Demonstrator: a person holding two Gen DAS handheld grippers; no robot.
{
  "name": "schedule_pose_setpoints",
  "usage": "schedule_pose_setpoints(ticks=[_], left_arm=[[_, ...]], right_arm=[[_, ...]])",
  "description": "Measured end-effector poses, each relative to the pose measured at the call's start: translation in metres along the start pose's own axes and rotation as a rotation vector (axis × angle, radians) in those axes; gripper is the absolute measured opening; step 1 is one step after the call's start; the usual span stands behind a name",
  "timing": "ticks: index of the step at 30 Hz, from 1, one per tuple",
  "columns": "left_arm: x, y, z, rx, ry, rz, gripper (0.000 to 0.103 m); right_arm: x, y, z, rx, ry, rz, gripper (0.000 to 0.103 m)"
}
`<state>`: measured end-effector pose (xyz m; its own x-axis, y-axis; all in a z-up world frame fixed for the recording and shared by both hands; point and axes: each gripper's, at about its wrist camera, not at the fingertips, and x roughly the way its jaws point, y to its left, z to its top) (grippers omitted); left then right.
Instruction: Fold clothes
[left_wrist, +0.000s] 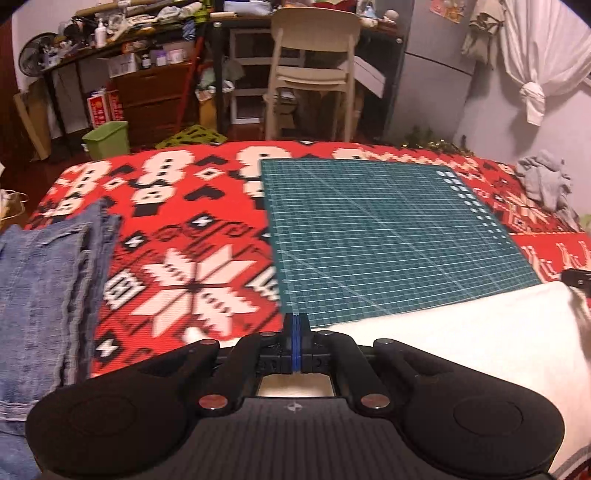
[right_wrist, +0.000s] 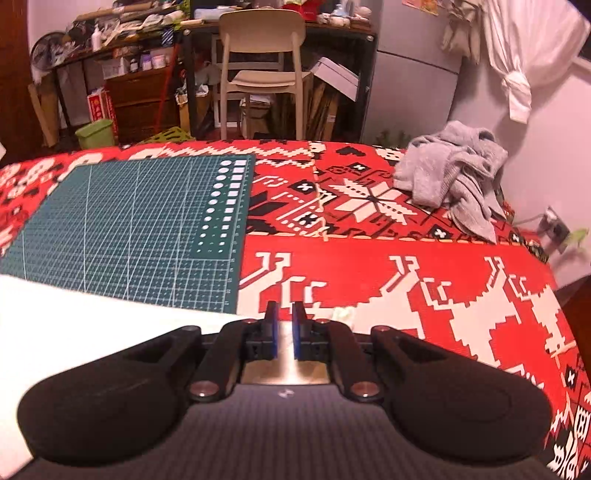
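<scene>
A white garment (left_wrist: 461, 354) lies flat over the near edge of the green cutting mat (left_wrist: 380, 236) on the red patterned blanket. My left gripper (left_wrist: 295, 325) is shut, its blue pads together at the garment's left edge; whether cloth is pinched is hidden. In the right wrist view the same white garment (right_wrist: 92, 328) lies to the left. My right gripper (right_wrist: 284, 317) is slightly open and empty, just past the garment's right edge over the blanket. The mat also shows there (right_wrist: 140, 221).
Folded blue jeans (left_wrist: 44, 295) lie on the blanket at the left. A crumpled grey garment (right_wrist: 454, 173) sits at the far right of the bed. Beyond the bed stand a chair (left_wrist: 314, 66), a green bin (left_wrist: 107, 138) and cluttered desks.
</scene>
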<state>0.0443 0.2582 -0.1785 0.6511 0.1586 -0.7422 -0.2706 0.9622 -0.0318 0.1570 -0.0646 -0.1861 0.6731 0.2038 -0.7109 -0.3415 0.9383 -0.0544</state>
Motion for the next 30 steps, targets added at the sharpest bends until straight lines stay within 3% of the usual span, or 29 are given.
schedule_pose_setpoints(ticks=[3,13,15,17,20,23,27,30], left_arm=[[-0.001,0.014,0.000,-0.024,0.013,0.054,0.002],[-0.017,0.051,-0.002,-0.087,-0.003,0.084,0.004],[-0.023,0.056,-0.004,-0.116,-0.008,0.087,0.008],[-0.027,0.065,-0.007,-0.163,-0.008,0.049,0.008],[-0.029,0.070,-0.009,-0.199,0.001,0.018,0.009],[-0.022,0.073,-0.011,-0.237,0.030,-0.028,0.017],[-0.018,0.079,-0.012,-0.309,0.056,-0.101,0.019],[-0.026,0.090,-0.015,-0.374,0.033,-0.145,0.024]], right_arm=[[-0.001,-0.008,0.002,0.025,0.005,-0.016,0.006],[-0.014,-0.016,0.005,0.021,0.003,-0.047,0.006],[-0.019,-0.019,0.006,0.030,-0.007,-0.067,0.012],[-0.024,-0.023,0.005,0.041,-0.010,-0.079,0.024],[-0.027,-0.031,0.003,0.069,-0.004,-0.066,0.029],[-0.027,-0.035,0.000,0.101,0.004,-0.053,0.043],[-0.020,-0.036,-0.002,0.146,0.029,-0.026,0.050],[-0.022,-0.035,-0.002,0.149,0.020,-0.021,0.052]])
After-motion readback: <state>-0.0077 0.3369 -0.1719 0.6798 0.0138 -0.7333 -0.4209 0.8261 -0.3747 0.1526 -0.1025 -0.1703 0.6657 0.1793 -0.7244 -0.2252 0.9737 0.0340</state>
